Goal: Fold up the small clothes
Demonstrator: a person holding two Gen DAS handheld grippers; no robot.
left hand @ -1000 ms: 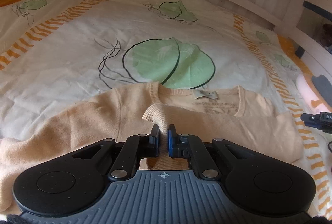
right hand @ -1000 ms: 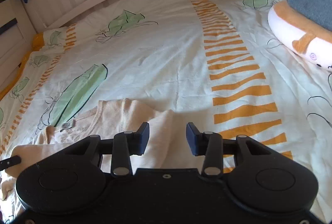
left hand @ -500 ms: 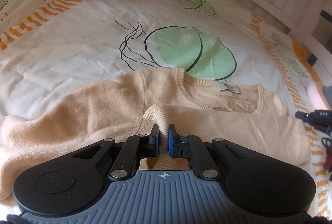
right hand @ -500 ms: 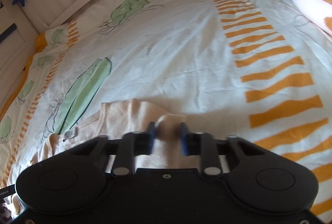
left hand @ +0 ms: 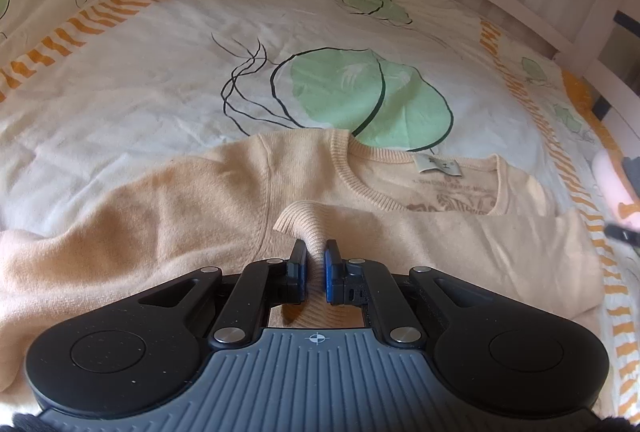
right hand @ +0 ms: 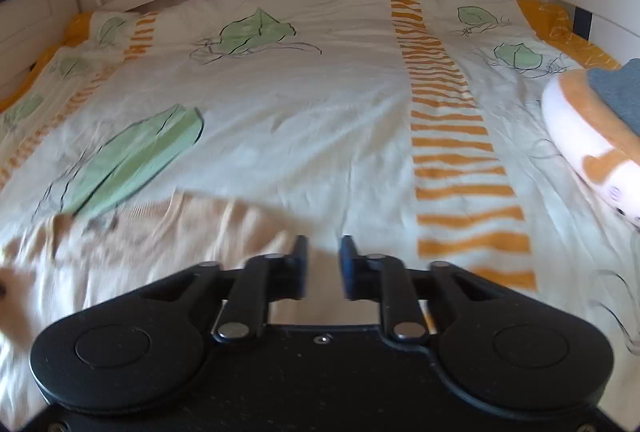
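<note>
The left gripper has its jaws pinched nearly shut on the ribbed cuff of a pale peach knitted sweater, whose sleeve is drawn across the chest. The right gripper has just been opening; its jaws stand partly apart with nothing between them, apparently just past the sweater's blurred edge. The sweater lies flat, neckline away, on a bed's white cover with green leaves and orange stripes. A white-and-orange plush toy rests at the right.
</note>
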